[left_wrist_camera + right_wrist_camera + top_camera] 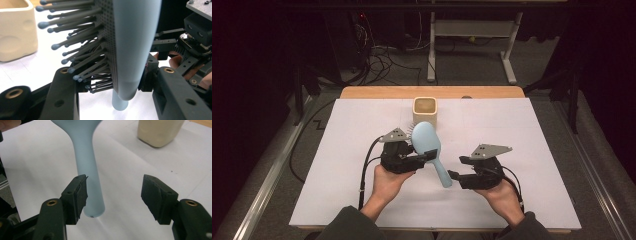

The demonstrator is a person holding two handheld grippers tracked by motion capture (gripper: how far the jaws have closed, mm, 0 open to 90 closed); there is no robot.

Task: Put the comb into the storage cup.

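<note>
Both hands come in from the bottom of the high view, each with a gripper; the left gripper [428, 156] is clamped on the light blue hairbrush [431, 150] at the base of its head, holding it above the white table cover [532, 150], bristles [82, 52] to its left; the right gripper [457, 172] stands wide apart with nothing between its pads, the brush handle [87, 170] just beside its left jaw; a cream cup [425, 111] stands beyond.
</note>
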